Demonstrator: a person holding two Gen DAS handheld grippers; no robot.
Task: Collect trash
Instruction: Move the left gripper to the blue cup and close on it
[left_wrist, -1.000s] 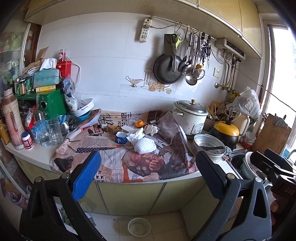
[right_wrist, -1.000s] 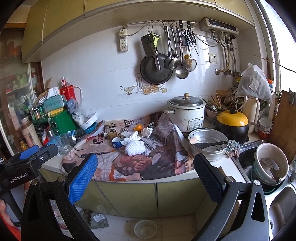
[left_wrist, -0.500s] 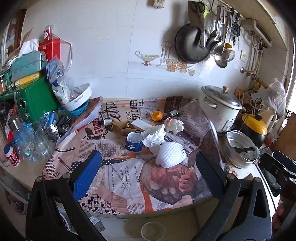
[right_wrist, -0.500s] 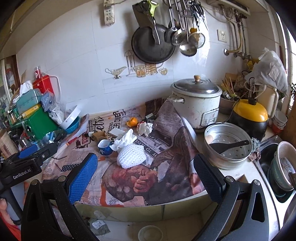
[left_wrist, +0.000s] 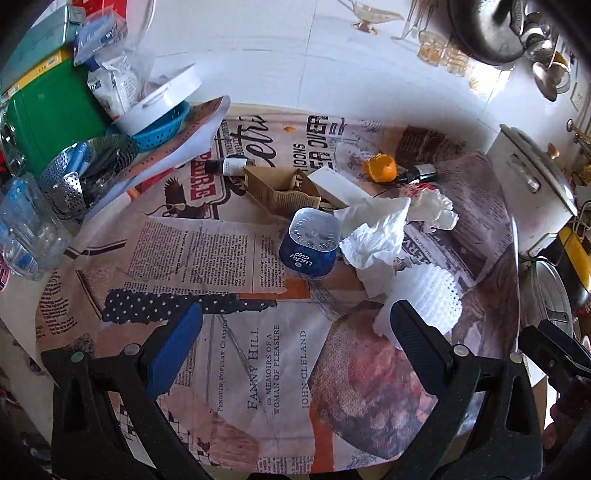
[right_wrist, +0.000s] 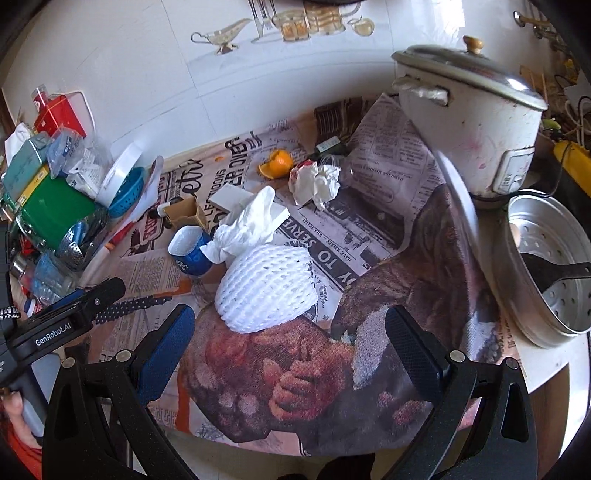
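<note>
Approach step: both hand-held grippers, left (left_wrist: 295, 332) and right (right_wrist: 288, 328), wide, empty. Next: right closes on white foam fruit net (right_wrist: 266, 288) (soft); left, blue cup (left_wrist: 312, 243).

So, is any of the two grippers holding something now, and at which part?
Nothing is held. The left gripper and the right gripper both have open, empty jaws above the newspaper, near the white foam net.
</note>
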